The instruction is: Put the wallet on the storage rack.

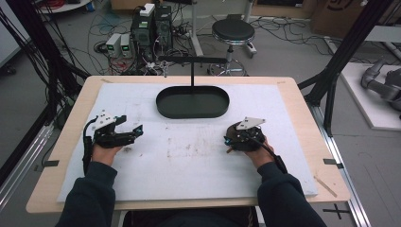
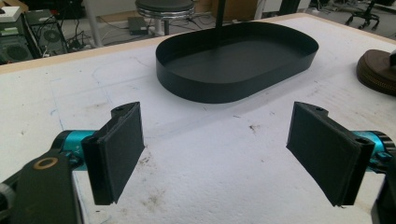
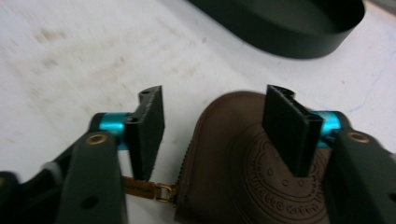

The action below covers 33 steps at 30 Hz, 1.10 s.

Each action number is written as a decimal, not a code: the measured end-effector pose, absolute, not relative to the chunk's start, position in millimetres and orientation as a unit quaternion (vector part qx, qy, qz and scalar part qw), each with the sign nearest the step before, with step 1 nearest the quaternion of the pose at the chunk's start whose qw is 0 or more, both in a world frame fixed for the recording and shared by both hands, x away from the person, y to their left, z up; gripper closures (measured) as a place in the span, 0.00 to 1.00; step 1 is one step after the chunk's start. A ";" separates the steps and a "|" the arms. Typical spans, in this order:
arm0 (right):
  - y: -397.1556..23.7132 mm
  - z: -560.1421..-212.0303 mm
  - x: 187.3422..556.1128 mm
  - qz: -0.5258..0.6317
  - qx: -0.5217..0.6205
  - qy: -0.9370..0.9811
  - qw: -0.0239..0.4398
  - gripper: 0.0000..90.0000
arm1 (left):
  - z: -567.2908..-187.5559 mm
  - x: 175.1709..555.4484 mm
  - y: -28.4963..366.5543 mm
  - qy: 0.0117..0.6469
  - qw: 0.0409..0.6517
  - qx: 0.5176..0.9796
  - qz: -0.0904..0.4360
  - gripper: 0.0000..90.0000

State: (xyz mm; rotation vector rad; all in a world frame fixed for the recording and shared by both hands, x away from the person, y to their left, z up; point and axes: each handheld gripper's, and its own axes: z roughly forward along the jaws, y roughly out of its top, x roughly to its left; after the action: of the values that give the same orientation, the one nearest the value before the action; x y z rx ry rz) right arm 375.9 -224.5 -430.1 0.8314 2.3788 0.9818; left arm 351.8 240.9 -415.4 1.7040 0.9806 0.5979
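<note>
Between right gripper fingers: brown pouch edge.

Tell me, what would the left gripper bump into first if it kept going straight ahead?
Probably the black oval tray. The left gripper has open jaws with bare white table cover between them, and the tray's near wall lies straight ahead. Depth is hard to judge.

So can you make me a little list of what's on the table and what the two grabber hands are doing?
table top: white mat on a wooden table
tray: black oval tray, nothing seen in it, at the far middle
pouch: round brown zip pouch with a gold zipper pull, lying flat
left gripper: fingers wide apart, nothing between them, facing the tray
right gripper: over the pouch, fingers partly closed, one over the lid, one near the zipper pull; grip unclear
</note>
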 end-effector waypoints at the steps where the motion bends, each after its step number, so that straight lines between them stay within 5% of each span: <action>1: -223.1 -432.5 377.1 0.342 0.300 0.862 0.222 0.56 | -415.5 351.9 241.0 0.408 0.517 0.710 0.249 0.20; 8: -220.9 -428.0 372.1 0.317 0.277 0.877 0.233 0.86 | -415.9 352.1 242.2 0.410 0.519 0.708 0.247 0.20; 19: -259.2 -418.3 366.1 0.309 0.176 0.920 0.165 0.93 | -416.7 352.2 245.4 0.415 0.519 0.706 0.247 0.20; 30: -311.4 -413.5 362.2 0.309 0.124 0.936 0.117 0.90 | -417.0 352.2 245.0 0.416 0.517 0.706 0.247 0.20; 33: -321.1 -412.8 365.9 0.326 0.188 0.920 0.107 0.60 | -417.2 352.4 244.6 0.416 0.517 0.707 0.247 0.20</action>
State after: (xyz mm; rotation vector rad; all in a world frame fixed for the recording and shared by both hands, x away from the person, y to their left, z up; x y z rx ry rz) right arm 365.9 -321.1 -412.8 0.5536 2.7082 0.9604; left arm 352.4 244.6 -417.2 1.6966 0.9987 0.5920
